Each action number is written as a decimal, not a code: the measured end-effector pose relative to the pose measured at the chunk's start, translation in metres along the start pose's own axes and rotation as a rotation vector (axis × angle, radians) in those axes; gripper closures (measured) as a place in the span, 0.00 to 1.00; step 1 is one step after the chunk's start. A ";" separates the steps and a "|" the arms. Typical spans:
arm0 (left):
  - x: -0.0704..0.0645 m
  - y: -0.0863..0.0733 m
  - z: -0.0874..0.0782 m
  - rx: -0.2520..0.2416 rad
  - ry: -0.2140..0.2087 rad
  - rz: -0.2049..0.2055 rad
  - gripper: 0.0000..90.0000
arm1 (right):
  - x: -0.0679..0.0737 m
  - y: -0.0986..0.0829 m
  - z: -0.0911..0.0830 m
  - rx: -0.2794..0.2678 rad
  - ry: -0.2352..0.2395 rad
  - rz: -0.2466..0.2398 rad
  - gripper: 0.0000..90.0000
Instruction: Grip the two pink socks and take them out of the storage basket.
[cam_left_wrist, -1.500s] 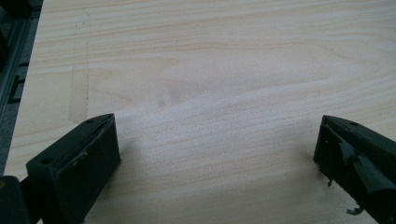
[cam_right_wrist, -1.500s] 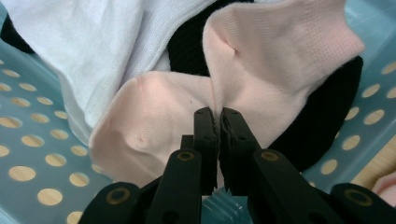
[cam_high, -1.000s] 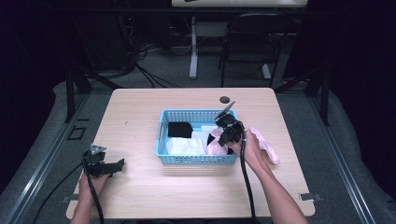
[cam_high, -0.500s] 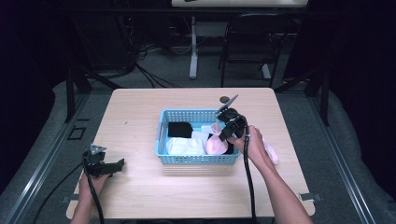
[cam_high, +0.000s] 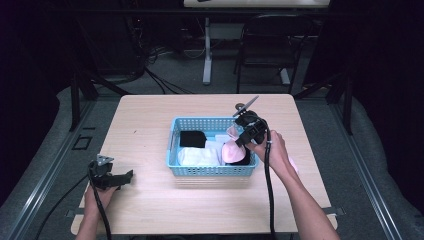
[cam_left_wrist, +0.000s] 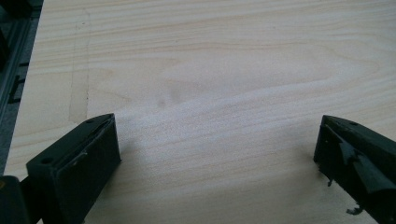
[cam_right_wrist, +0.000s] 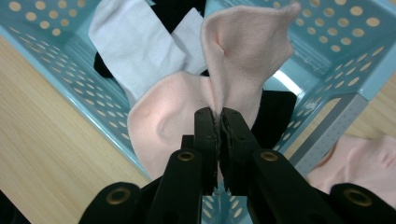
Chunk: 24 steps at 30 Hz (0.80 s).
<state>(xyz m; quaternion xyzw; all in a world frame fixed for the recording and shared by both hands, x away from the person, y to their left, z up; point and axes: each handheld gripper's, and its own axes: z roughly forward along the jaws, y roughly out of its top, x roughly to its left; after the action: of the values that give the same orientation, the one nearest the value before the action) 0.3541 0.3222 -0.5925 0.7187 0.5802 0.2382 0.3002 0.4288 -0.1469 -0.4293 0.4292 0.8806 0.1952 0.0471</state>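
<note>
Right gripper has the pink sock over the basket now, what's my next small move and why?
Probably open the right gripper and let go: its jaws are shut on the pink sock, which already hangs inside the blue basket, draped over the white sock and black sock.

From above I see my right gripper (cam_high: 243, 134) over the right end of the light-blue perforated plastic basket (cam_high: 210, 171), holding a pale pink fabric sock (cam_high: 231, 151) that drapes down into it. A black cloth (cam_high: 192, 139) and a white cloth (cam_high: 198, 156) lie inside. My left gripper (cam_high: 125, 177) rests low on the pale wooden counter (cam_high: 150, 115), well apart from the basket, near the front left corner
</note>
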 end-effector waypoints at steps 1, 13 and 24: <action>0.000 0.000 0.000 0.000 0.000 0.000 0.00 | 0.001 0.000 -0.002 -0.005 0.001 0.008 0.95; 0.000 0.000 0.000 -0.002 0.000 -0.001 0.00 | -0.005 -0.002 -0.032 -0.060 -0.011 0.009 0.95; 0.000 0.000 0.000 -0.002 0.002 -0.001 0.00 | -0.023 -0.017 -0.056 -0.089 -0.041 0.051 0.95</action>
<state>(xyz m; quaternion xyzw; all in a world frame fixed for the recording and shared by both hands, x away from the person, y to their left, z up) 0.3539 0.3221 -0.5927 0.7179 0.5805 0.2393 0.3005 0.4170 -0.1907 -0.3865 0.4529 0.8587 0.2265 0.0792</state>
